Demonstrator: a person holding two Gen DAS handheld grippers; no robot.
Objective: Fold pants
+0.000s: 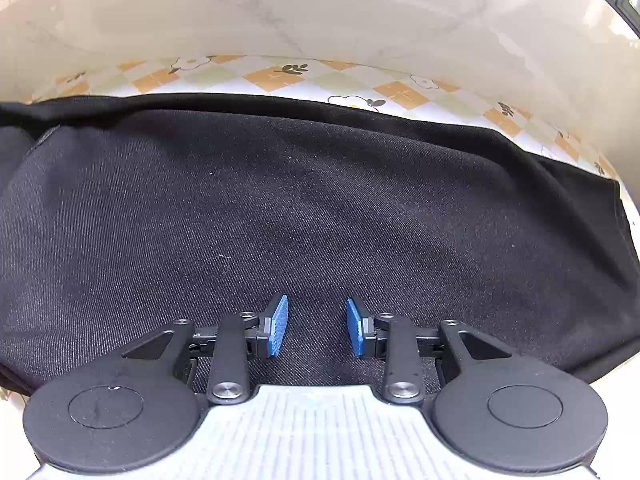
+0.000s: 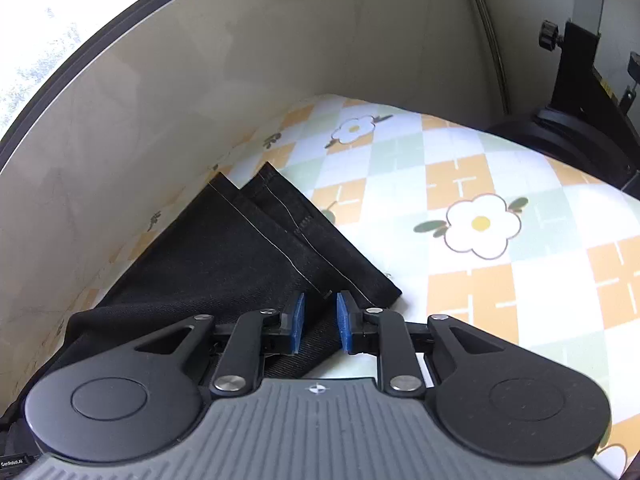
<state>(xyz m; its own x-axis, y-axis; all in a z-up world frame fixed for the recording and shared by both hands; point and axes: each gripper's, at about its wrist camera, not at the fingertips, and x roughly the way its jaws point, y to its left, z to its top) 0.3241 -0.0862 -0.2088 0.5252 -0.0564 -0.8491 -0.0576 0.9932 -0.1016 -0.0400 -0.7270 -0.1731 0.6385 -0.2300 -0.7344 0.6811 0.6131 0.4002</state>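
Blue pads of the left tongs (image 1: pixel 316 326) are seen nearest in the left wrist view, set wide apart with nothing gripped between them. Below them the black pants (image 1: pixel 304 208) are spread flat, filling most of the view. Beyond the far edge of the pants a strip of the checked, flowered cloth (image 1: pixel 280 76) on the desk is shown, and behind it a pale wall (image 1: pixel 280 8).

From the right wrist, the right tongs (image 2: pixel 320 322) are seen narrowly parted, and nothing is held. The two leg hems of the pants (image 2: pixel 256 240) are laid one over the other, just before the pads, on the flowered cloth (image 2: pixel 500 168). No containers are seen.
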